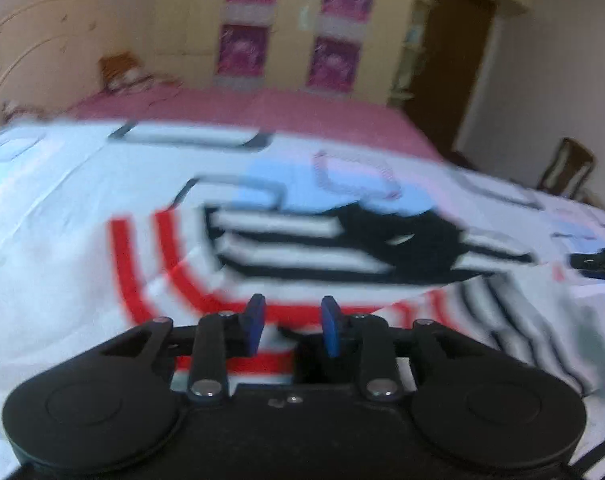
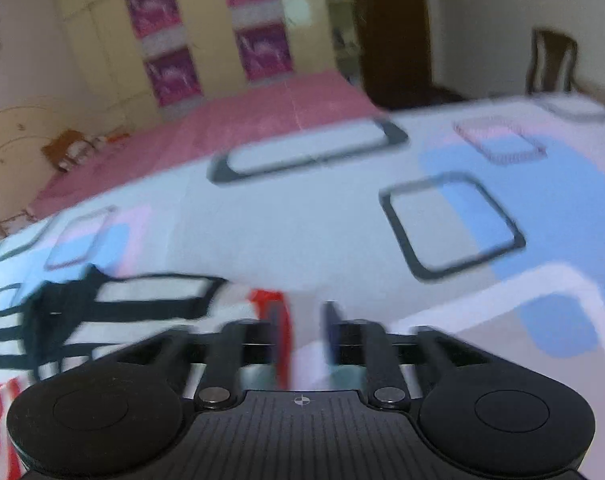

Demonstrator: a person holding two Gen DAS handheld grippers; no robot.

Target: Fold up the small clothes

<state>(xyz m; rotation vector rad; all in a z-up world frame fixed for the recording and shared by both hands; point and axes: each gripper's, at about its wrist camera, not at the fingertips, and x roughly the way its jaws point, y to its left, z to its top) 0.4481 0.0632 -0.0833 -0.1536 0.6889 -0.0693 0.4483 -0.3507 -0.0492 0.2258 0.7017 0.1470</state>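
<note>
Left wrist view: the left hand-held gripper (image 1: 293, 326) hangs tilted downward over a small garment (image 1: 302, 248) spread on a bed (image 1: 62, 200). Its blue fingertips (image 1: 256, 320) stand a little apart with nothing gripped between them — only cloth shows below the gap. The garment, white with red curved bands and black stripes, lies directly ahead of and beneath this gripper, its black-striped part folded over farther forward. Motion blur softens the edges, so the exact fold line cannot be told.

Right wrist view: the right hand-held gripper (image 2: 302, 332) also points downward, jaws moderately apart and empty. The garment (image 2: 114, 312) lies to its left and slightly ahead; a red edge of it shows just beside the left fingertip (image 2: 276, 336), though contact cannot be judged through the blur. Ahead and to the right of this gripper is bare bedsheet (image 2: 342, 224), pale with dark rounded squares and blue patches.

Background, both views — a pink bedcover (image 2: 242, 120) beyond the sheet, a wardrobe (image 1: 294, 28) with purple panels, a dark door (image 2: 390, 28) and a chair (image 2: 552, 60) to the right.
</note>
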